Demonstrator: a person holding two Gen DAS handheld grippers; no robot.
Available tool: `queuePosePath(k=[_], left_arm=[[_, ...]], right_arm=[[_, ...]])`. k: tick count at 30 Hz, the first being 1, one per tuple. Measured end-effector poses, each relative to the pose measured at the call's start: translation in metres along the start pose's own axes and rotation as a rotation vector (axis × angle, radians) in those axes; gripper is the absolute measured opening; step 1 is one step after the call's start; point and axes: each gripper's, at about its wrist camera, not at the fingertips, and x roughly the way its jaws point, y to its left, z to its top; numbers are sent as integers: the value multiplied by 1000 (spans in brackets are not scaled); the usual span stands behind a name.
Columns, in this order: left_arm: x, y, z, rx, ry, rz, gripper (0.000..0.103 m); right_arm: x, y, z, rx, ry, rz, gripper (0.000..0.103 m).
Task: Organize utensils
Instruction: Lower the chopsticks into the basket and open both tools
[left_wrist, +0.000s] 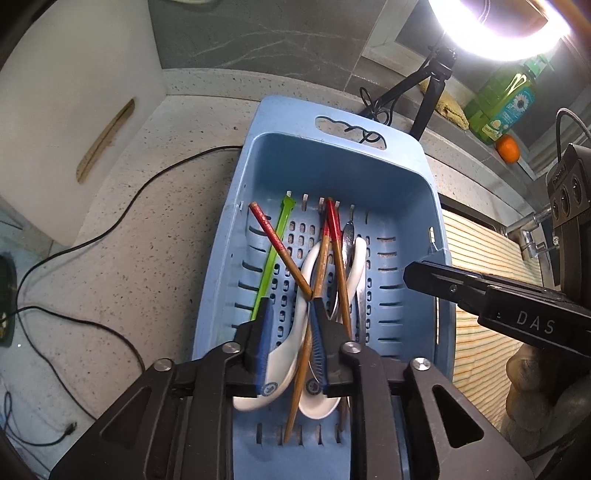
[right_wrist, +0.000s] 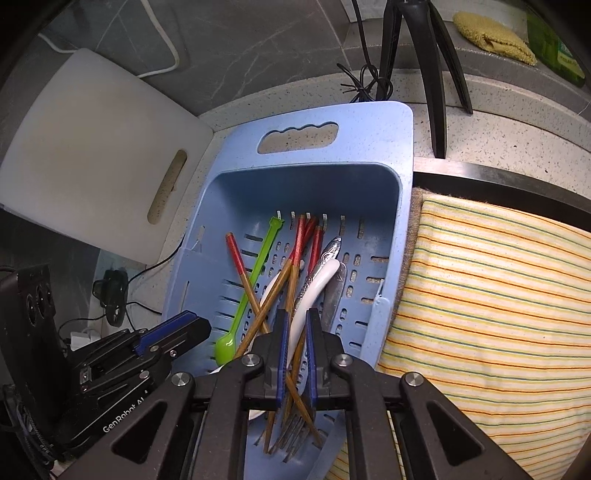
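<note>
A blue slotted basket (left_wrist: 288, 118) (right_wrist: 369, 122) on the speckled counter holds a loose pile. In it are red-tipped wooden chopsticks (left_wrist: 273, 240) (right_wrist: 240, 266), a green plastic spoon (left_wrist: 275, 243) (right_wrist: 255, 273), white ceramic spoons (left_wrist: 360, 266) (right_wrist: 321, 280) and a metal utensil (left_wrist: 349, 232) (right_wrist: 330, 251). My left gripper (left_wrist: 290, 306) (right_wrist: 201, 326) hovers over the basket's left side, jaws a little apart, gripping nothing. My right gripper (right_wrist: 297, 314) (left_wrist: 408, 275) hangs over the right rim with a narrow gap and holds nothing. The pile shows through both gaps.
A white cutting board (left_wrist: 74, 110) (right_wrist: 92, 147) leans at the left. A striped cloth (left_wrist: 487, 251) (right_wrist: 498, 295) covers the sink at the right. Behind the basket stand tripod legs (right_wrist: 436, 74), a green bottle (left_wrist: 506, 103), an orange (left_wrist: 509, 147) and a yellow sponge (right_wrist: 491, 33). Black cables (left_wrist: 110, 221) cross the counter.
</note>
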Motion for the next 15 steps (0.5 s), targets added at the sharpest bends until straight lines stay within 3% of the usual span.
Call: queuePosePath(k=[2, 6, 10, 15], left_arm=[[-5, -5, -3, -1, -8, 23, 33], [-14, -15, -8, -8, -26, 47, 35], [-27, -28, -16, -11, -59, 90, 47], [-48, -48, -27, -6, -114, 126, 52]], right_arm=[[-5, -1, -2, -3, -4, 4, 21], [-18, 1, -8, -39, -11, 10, 25], [-35, 1, -14, -68, -35, 21, 35], [-57, -4, -19, -94, -64, 36, 38]])
